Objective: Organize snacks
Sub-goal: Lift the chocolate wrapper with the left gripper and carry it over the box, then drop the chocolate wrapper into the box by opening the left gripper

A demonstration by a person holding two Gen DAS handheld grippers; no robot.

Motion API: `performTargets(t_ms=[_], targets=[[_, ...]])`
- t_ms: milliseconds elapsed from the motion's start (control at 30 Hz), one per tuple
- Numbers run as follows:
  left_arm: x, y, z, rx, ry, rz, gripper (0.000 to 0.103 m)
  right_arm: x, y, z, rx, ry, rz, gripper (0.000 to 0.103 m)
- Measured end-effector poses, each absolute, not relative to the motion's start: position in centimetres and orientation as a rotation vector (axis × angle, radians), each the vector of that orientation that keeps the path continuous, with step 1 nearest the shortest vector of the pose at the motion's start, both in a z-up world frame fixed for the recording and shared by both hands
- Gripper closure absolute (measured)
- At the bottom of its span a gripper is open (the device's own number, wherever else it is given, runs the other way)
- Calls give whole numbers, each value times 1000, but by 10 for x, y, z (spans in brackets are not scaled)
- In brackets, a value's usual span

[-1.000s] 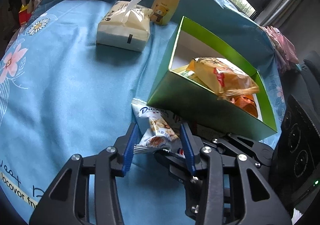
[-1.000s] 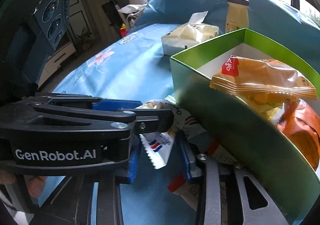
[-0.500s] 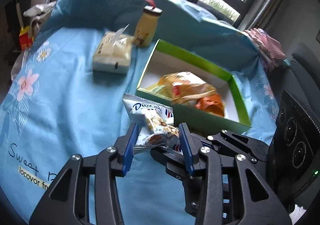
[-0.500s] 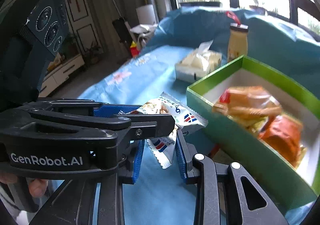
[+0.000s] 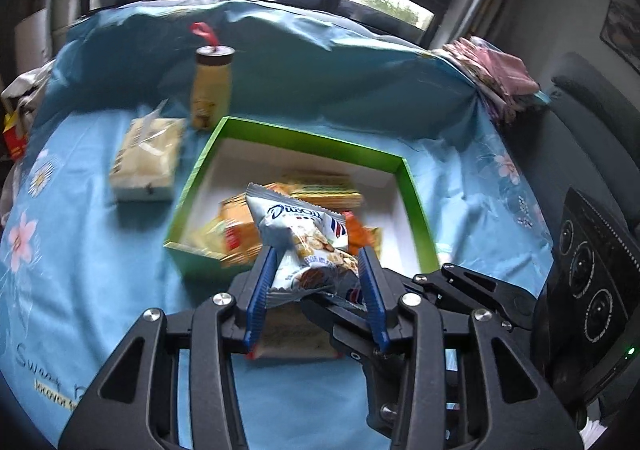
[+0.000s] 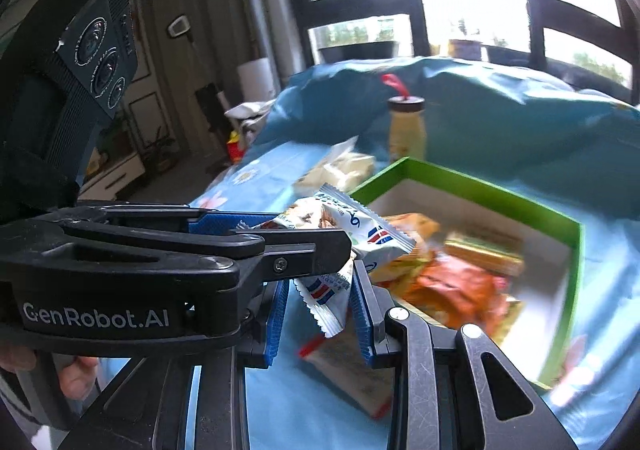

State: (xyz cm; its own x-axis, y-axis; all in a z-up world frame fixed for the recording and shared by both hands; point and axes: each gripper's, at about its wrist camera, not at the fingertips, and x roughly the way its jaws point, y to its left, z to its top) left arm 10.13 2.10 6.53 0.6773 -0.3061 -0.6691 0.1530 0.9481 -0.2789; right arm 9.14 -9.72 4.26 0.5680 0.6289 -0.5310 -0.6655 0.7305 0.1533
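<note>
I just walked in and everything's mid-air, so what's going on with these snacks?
A person holds two black handheld grippers, and both grip one white crinkly Duson snack packet. The left gripper and right gripper hold it lifted at the near edge of the green cardboard box that already holds orange and yellow packets. Another packet lies on the blue floral cloth.

The snack packet (image 5: 298,238) looks like glossy crinkly plastic film with serrated ends. The green box (image 5: 416,205) reads as matt card, white inside, at about 12 o'clock from the packet. Blue cloth (image 5: 88,250) with flower print is soft and matt, a bit wrinkled. Both grippers are matt black plastic with shiny metal screws; the pads (image 5: 262,286) are ribbed blue rubber. The bottle (image 5: 211,89) at 11 o'clock looks like smooth plastic.
</note>
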Motion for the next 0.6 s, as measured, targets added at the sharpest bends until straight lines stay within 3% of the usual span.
performTargets(t_ms=[333,367,433,500,600], targets=[[149,-20,63,-181,813,-322,57,131,-141,43,-17,606,652,70],[153,-22,62,-173,812,-312,54,136,-143,42,-16,609,641,70],[159,-23,60,-169,807,-275,33,141,-146,40,-16,612,610,70],[161,-20,58,-180,804,-251,24,146,-150,37,-35,613,548,69],[159,-10,57,-186,802,-218,23,151,-164,34,-6,626,504,65]])
